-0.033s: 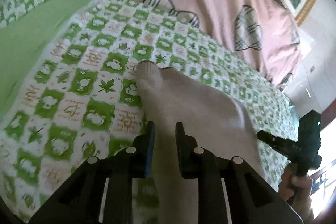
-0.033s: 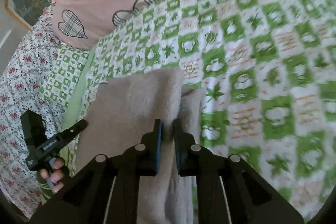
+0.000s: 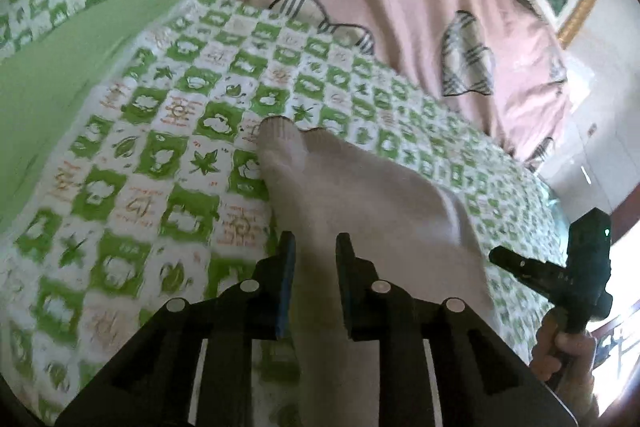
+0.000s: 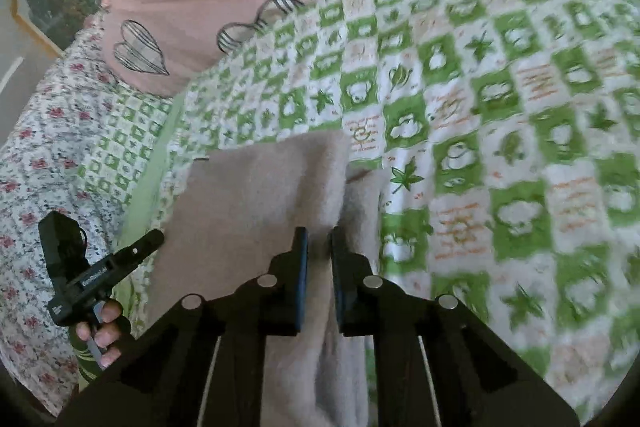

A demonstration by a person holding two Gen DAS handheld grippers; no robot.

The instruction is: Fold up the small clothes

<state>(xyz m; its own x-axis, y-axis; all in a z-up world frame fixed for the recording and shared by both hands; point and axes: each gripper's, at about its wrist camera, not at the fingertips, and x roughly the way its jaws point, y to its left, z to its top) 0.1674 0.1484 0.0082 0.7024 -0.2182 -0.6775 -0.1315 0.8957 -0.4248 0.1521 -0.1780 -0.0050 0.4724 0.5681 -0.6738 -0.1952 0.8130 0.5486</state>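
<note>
Beige sock (image 3: 360, 195) lies lower centre on the green-checked bedsheet (image 3: 168, 163). Left gripper (image 3: 314, 247) and right gripper (image 4: 318, 239) each clench its fabric. Judged best practice: lift both ends level, fold cuff evenly toward toe.

Beige fleece garment (image 3: 360, 195), small and soft, spread on the green-checked bed (image 3: 168, 163). Ribbed cuff (image 3: 276, 131) pointing away, lying flat. Near edge bunched into a vertical fold (image 4: 340, 187), lifted slightly off the bed.
</note>
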